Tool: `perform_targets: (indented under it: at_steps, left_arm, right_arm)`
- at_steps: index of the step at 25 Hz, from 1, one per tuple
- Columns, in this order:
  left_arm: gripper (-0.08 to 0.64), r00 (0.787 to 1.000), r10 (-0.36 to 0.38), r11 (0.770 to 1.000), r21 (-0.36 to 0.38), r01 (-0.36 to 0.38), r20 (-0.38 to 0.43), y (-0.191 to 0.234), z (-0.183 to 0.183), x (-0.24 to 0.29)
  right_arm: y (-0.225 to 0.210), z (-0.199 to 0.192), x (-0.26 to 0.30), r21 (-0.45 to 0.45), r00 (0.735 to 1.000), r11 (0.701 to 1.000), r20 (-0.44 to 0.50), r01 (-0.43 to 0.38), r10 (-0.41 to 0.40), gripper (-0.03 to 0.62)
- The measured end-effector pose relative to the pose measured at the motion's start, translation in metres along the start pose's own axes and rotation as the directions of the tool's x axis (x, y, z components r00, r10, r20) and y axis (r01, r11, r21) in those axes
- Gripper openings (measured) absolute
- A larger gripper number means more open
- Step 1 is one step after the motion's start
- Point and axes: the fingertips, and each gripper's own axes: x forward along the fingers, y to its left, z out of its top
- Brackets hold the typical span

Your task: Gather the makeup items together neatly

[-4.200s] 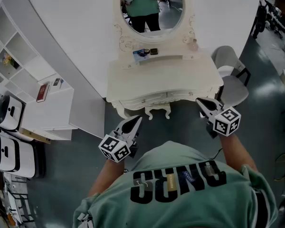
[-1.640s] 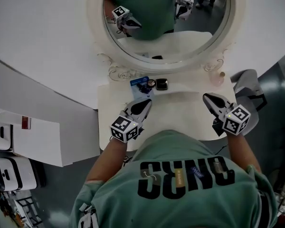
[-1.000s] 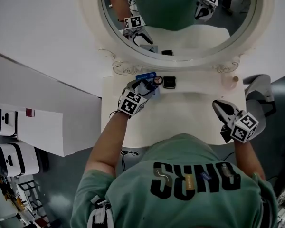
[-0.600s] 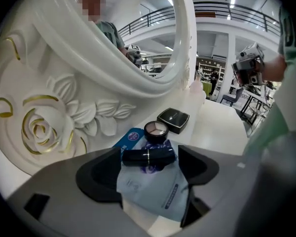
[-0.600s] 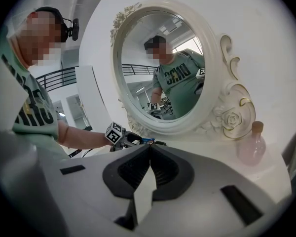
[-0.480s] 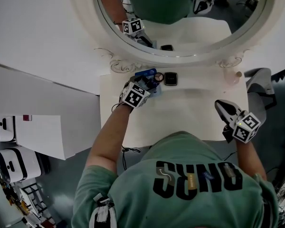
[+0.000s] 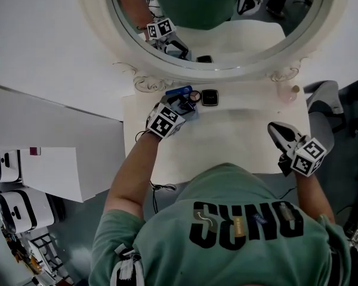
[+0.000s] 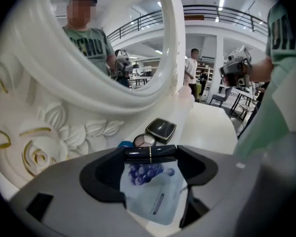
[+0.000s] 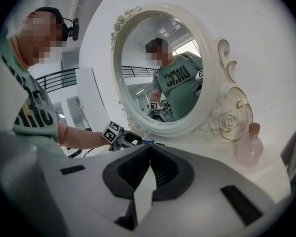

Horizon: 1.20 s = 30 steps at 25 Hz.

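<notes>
Fingers (image 8: pixel 101 174) of the left gripper (image 8: pixel 150 157), spread wide and just closing, flank both ends of a glossy black gold-banded lipstick tube (image 8: pixel 150 153) (crosswise over a smooth bluish sachet (image 8: pixel 155 196)).

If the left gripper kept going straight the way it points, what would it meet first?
Probably the black lipstick tube between the open fingers of the left gripper, which have just closed slightly.

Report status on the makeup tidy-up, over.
Left tool open round black lipstick, jaws just closing. Right tool shut, empty. It lies on blue sachet; nothing blocking.
</notes>
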Motion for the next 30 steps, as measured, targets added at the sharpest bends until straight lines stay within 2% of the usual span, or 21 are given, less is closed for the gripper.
perform_targets:
  at_steps: [3, 7, 11, 15, 18, 20, 26, 30]
  left_arm:
    - [0.342, 0.996, -0.067, 0.994, 0.086, 0.061, 0.063, -0.034, 0.037, -0.012]
    - [0.341, 0.979, -0.177, 0.965, 0.211, 0.152, 0.104, -0.095, 0.082, -0.004]
    - [0.341, 0.948, -0.292, 0.929, 0.272, 0.249, 0.130, -0.162, 0.113, 0.031]
    - [0.341, 0.915, -0.390, 0.886, 0.314, 0.343, 0.101, -0.232, 0.127, 0.078]
    - [0.341, 0.887, -0.455, 0.848, 0.341, 0.406, 0.073, -0.283, 0.128, 0.117]
    - [0.341, 0.879, -0.473, 0.832, 0.357, 0.425, 0.055, -0.310, 0.124, 0.146]
    - [0.341, 0.895, -0.445, 0.824, 0.389, 0.413, -0.007, -0.348, 0.096, 0.223]
    - [0.342, 0.890, -0.450, 0.805, 0.396, 0.442, -0.078, -0.361, 0.070, 0.246]
  right_arm:
    - [-0.003, 0.003, -0.010, -0.007, 1.000, 1.000, 0.023, 0.003, -0.002, -0.005]
    - [-0.012, 0.008, -0.030, -0.033, 0.997, 0.999, 0.067, 0.028, -0.025, -0.005]
    - [-0.027, 0.014, -0.063, -0.040, 0.991, 0.997, 0.116, 0.069, -0.064, -0.005]
    - [-0.046, 0.010, -0.102, -0.036, 0.983, 0.992, 0.144, 0.117, -0.111, -0.005]
    - [-0.058, 0.001, -0.132, -0.027, 0.977, 0.988, 0.154, 0.151, -0.145, -0.005]
    - [-0.067, -0.005, -0.148, -0.022, 0.975, 0.987, 0.158, 0.161, -0.155, -0.005]
    - [-0.087, -0.030, -0.187, -0.020, 0.975, 0.983, 0.134, 0.183, -0.179, -0.005]
    - [-0.099, -0.043, -0.207, 0.000, 0.971, 0.979, 0.123, 0.206, -0.204, -0.005]
